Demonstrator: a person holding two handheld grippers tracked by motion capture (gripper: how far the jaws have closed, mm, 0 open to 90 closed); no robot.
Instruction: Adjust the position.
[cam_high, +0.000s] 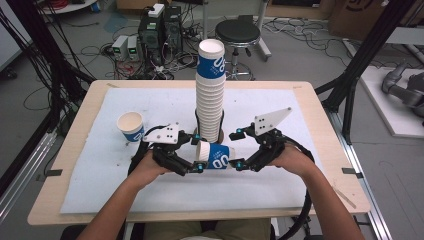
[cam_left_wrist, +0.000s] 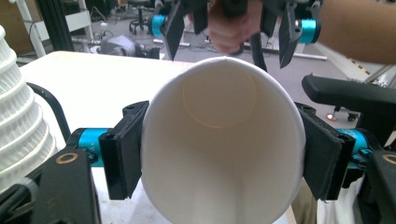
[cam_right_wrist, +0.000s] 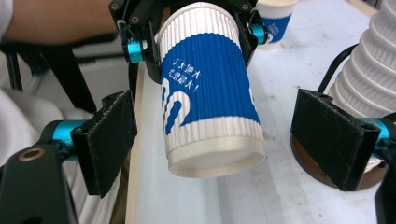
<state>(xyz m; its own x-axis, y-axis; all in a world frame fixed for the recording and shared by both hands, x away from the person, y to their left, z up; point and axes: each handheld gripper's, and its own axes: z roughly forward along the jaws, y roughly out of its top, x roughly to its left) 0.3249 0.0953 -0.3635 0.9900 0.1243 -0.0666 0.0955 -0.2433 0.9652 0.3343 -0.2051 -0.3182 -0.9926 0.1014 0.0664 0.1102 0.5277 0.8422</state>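
The white-and-blue ribbed paper cup (cam_high: 214, 156) lies on its side above the front middle of the worktop (cam_high: 300, 90), held off the white mat (cam_high: 110, 175) between the two hands. Its long axis runs across the worktop, left to right: the open mouth faces the person's left, the closed base faces the right.

The left gripper (cam_high: 197, 152) is clenched on the cup near its rim; in the left gripper view its two black pads (cam_left_wrist: 122, 149) press on either side of the cup (cam_left_wrist: 219, 140), whose white inside faces the camera.

The right gripper (cam_high: 236, 149) stands released. In the right gripper view the cup's base (cam_right_wrist: 212, 112) points straight at it and sits between its spread pads (cam_right_wrist: 108, 140), with a clear gap on each side. So the right gripper is placed to close on the base end, and the axis of the cup already lines up with it; that is likely what a handover would turn on.

Just behind stands the tall stack of nested white ribbed cups (cam_high: 210, 90), and a single upright blue-banded cup (cam_high: 131, 126) sits to the left on the mat.
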